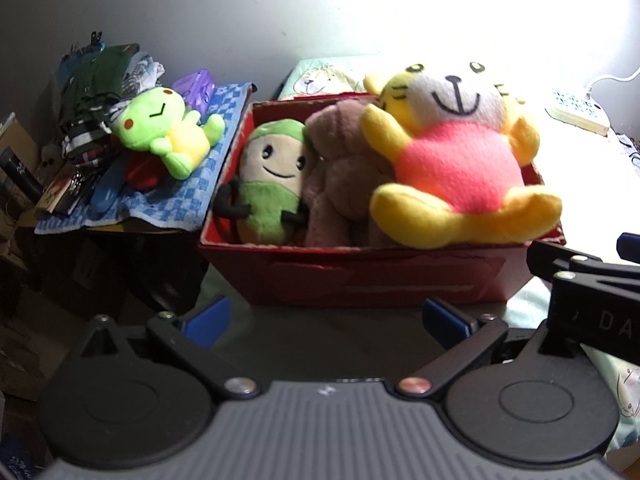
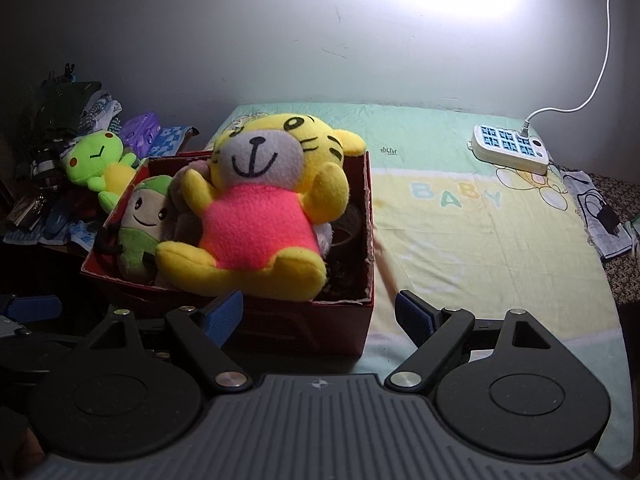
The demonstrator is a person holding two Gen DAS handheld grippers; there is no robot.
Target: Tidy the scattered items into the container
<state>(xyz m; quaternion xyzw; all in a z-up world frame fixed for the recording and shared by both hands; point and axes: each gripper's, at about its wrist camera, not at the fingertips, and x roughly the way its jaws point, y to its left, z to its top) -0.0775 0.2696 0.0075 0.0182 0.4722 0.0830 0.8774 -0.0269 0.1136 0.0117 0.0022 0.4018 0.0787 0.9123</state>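
Three plush toys (image 1: 452,152) in red box (image 1: 360,276), seemingly full.

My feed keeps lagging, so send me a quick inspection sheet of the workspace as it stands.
Surface: baby-print sheet, bare right of the box.
Job's things: red box holds the yellow tiger plush, green-hooded plush and brown plush; frog plush lies outside on the blue checkered cloth.
Clutter: heaped clothes.
Grippers: left hand-held gripper and right hand-held gripper open, holding nothing.
Cables: power strip, white cord.
Surroundings: pale wall.
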